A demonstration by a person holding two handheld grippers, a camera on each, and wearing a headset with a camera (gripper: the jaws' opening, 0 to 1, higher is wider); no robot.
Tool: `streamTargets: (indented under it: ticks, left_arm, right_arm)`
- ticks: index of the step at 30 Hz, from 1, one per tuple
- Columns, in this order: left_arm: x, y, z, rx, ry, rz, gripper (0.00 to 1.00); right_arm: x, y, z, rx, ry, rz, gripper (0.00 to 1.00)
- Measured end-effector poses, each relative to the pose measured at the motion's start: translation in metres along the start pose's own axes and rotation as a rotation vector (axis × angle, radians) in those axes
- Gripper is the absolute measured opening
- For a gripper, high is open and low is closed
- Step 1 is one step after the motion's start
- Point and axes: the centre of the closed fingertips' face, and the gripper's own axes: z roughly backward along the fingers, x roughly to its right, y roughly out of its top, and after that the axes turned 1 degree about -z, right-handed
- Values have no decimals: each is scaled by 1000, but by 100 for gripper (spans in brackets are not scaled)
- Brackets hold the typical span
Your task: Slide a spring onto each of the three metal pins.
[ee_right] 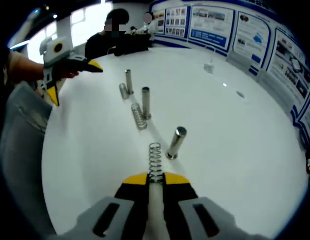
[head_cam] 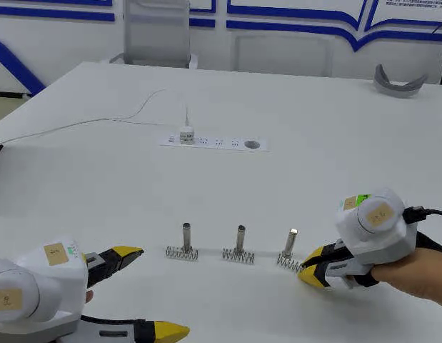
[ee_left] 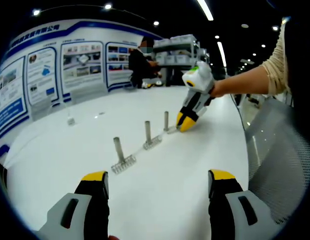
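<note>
Two yellow tips of the right gripper (ee_right: 155, 181) are pinched together on the near end of the right spring (ee_right: 155, 160). The spring lies flat on the white table (head_cam: 313, 128), its long axis running straight ahead out of the jaws. Its far end stops just beside the foot of the right pin (ee_right: 176, 142), which stands upright a little to the right of that line in the right gripper view. That is the relation that counts: the coil is level and the pin is vertical, so the spring probably has to be lifted, tipped on end and brought over the pin's top before it can slide down. Beyond it along the row stand the middle pin (head_cam: 240, 238) and the left pin (head_cam: 186, 236). Each is bare, with the middle spring (head_cam: 238, 255) and the left spring (head_cam: 182, 253) lying on the table at their bases, so no pin carries a spring yet. The left gripper (head_cam: 153, 291) hovers with its jaws spread wide and nothing between them, low at the left of the head view. It sits nearer the left pin and well apart from the right one, so the right gripper is the one placed for this spring.
</note>
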Motion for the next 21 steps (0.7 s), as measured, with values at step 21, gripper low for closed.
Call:
streamTargets:
  ticks: [21]
  left_arm:
    - [35, 21, -43, 0, -153, -88, 72]
  right_arm:
    - [-41, 24, 16, 2, 106, 113, 11]
